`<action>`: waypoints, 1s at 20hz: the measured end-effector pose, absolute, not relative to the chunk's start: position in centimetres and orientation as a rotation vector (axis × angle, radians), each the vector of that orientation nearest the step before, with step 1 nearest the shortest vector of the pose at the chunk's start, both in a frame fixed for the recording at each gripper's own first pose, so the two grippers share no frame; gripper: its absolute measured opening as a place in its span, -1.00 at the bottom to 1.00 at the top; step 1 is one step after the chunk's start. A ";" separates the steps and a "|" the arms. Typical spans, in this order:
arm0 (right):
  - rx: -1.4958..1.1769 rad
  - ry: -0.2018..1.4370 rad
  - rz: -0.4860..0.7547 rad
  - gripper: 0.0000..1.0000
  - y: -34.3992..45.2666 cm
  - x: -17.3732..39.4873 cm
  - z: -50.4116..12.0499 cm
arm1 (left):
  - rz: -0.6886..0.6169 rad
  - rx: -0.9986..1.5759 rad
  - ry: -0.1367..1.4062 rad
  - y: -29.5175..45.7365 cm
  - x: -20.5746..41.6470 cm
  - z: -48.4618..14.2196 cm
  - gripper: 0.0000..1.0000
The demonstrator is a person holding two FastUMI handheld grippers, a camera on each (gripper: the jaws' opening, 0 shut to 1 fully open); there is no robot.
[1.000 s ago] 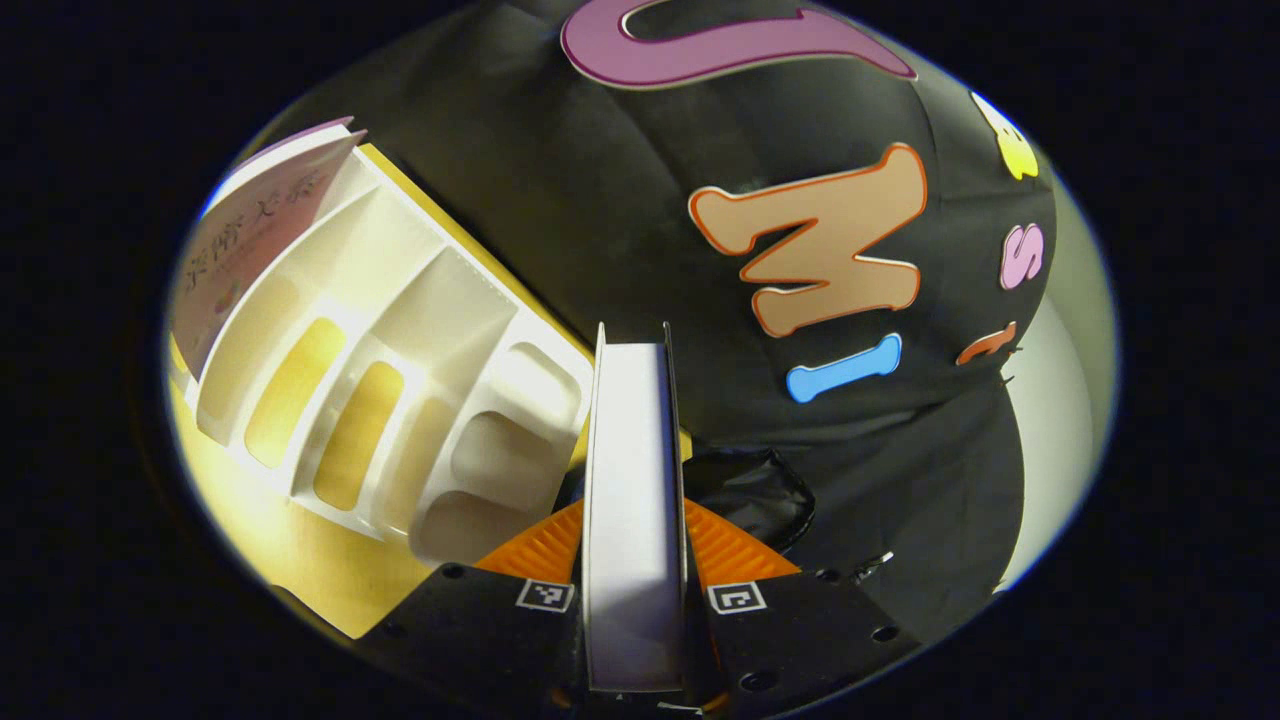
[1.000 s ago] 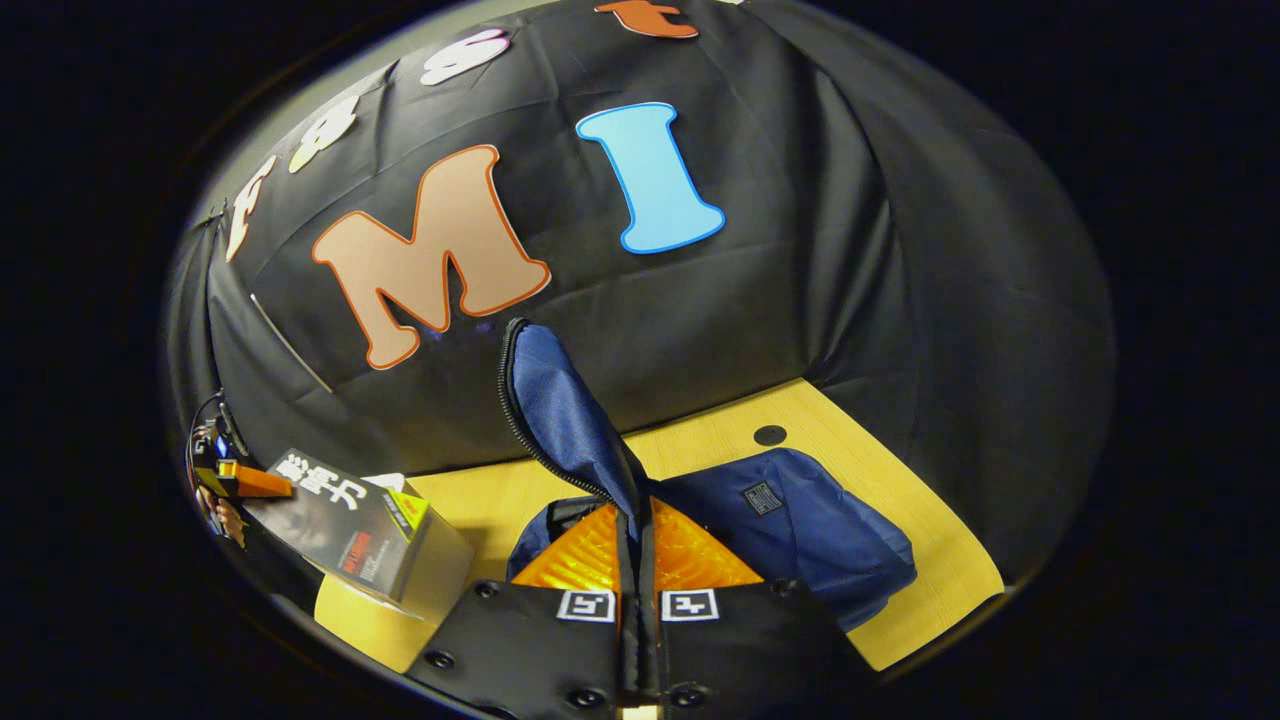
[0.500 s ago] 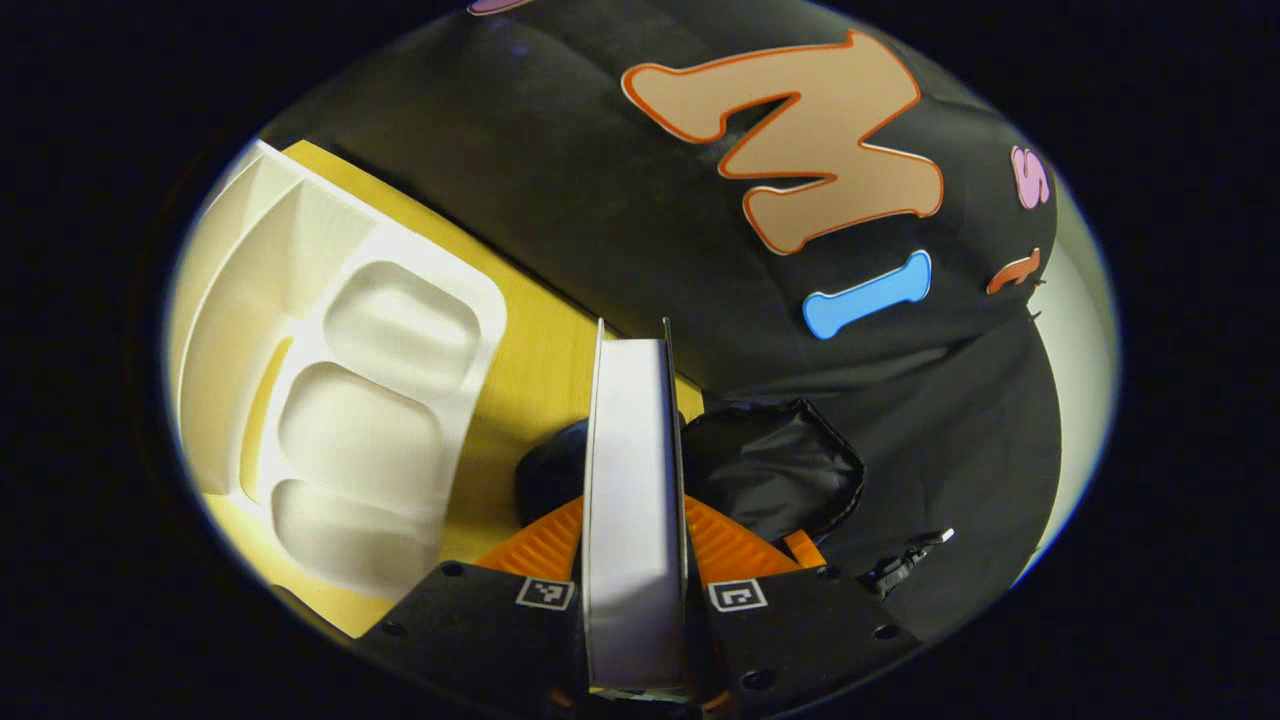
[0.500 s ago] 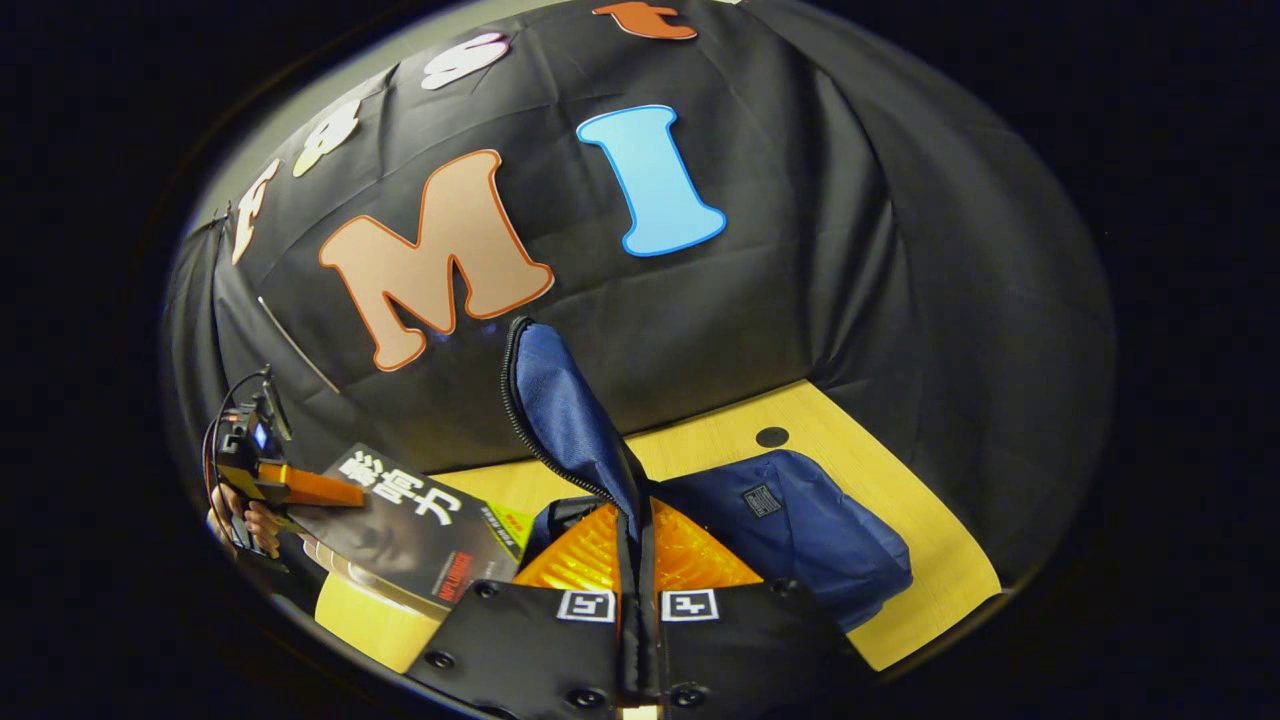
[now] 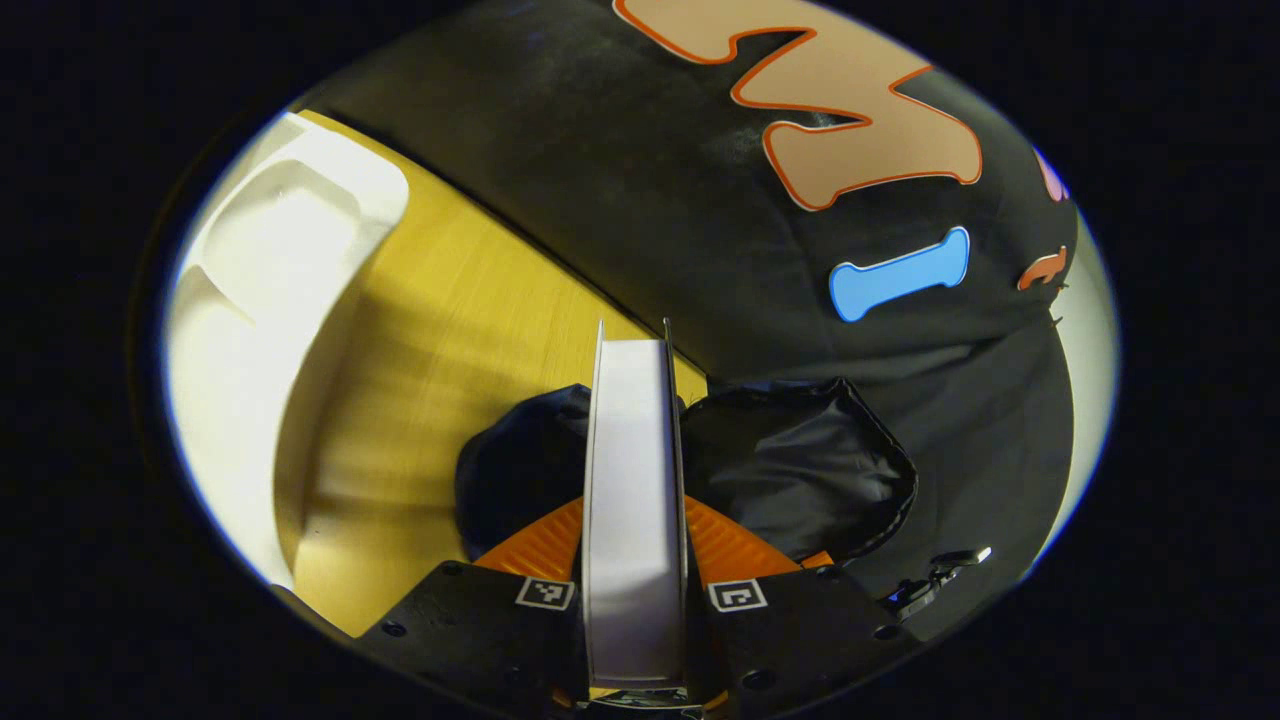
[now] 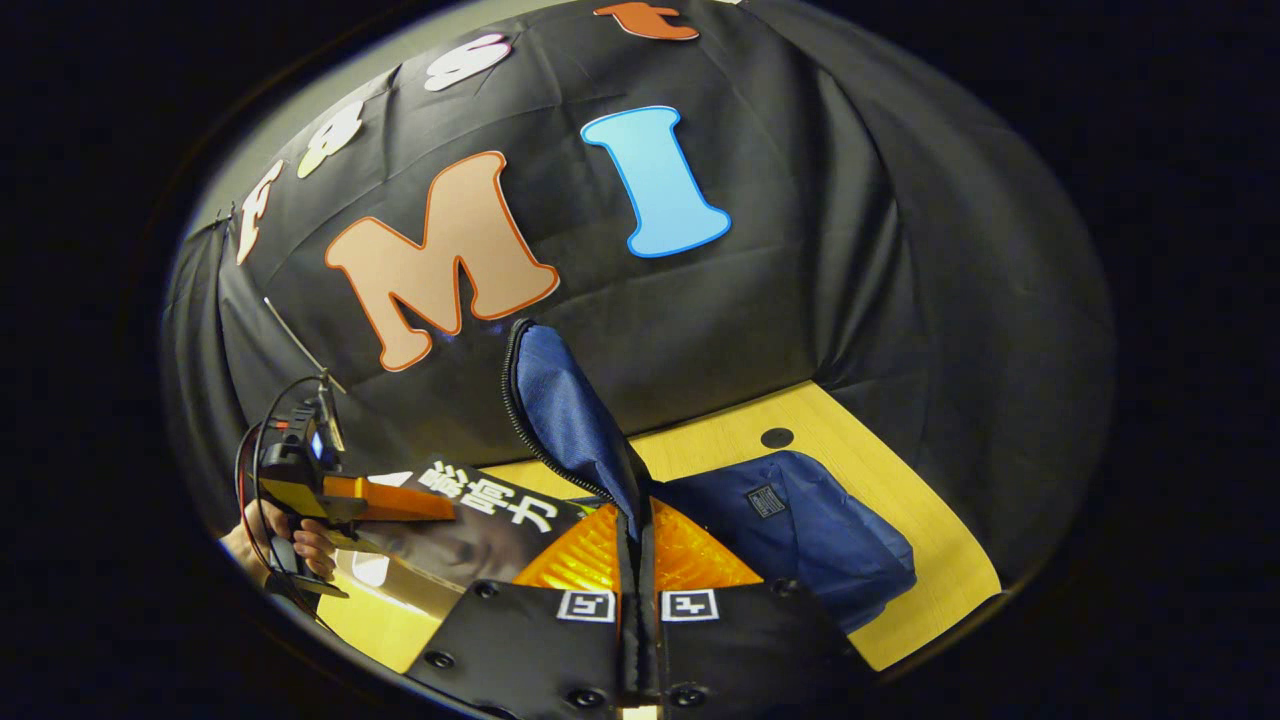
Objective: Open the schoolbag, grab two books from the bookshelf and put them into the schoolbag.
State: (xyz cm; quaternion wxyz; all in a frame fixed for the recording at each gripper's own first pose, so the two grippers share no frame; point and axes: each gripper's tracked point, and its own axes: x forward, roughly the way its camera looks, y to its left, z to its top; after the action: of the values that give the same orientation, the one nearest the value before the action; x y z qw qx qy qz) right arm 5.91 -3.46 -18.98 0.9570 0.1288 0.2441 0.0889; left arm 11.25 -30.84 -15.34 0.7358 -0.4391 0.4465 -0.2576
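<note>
Left gripper (image 5: 634, 560): its two fingers are closed against both covers of a thick dark-covered book (image 5: 634, 500), held edge-on so that the white page block faces the camera. Beyond the book lies the open mouth of the dark blue fabric schoolbag (image 5: 800, 470), its black lining exposed. A white moulded plastic bookshelf (image 5: 260, 300) stands on the yellow wooden table (image 5: 450, 330), well to the left.

Right gripper (image 6: 637, 560): its fingers are pinched tight on the raised zip-edged flap (image 6: 565, 420) of the schoolbag (image 6: 800, 530), holding it upright. The bag's body rests on the table (image 6: 930, 560). At lower left, a hand (image 6: 290, 540) carries the left gripper (image 6: 400, 500) with the book (image 6: 480, 520), just beside the flap.
</note>
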 end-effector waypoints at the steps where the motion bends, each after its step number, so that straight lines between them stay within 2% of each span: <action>1: 0.261 0.495 0.183 -0.91 -3.5 5.9 -19.1 | -0.560 -0.969 0.993 -31.7 11.2 -15.7 -0.33; 9: 0.249 0.487 0.212 -0.94 -3.6 5.9 -18.8 | -0.559 -0.998 1.011 -38.5 10.5 -17.1 -0.30; 20: 0.245 0.479 0.233 -0.94 -3.4 6.1 -18.8 | -0.507 -1.105 1.055 -43.0 9.1 -21.0 -0.31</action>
State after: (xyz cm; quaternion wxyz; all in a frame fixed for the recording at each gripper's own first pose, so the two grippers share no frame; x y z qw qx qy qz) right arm 6.08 -3.43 -18.76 0.9574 0.1207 0.2361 0.1146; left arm 9.08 -43.02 -20.98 0.6931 -0.4949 0.4724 -0.2271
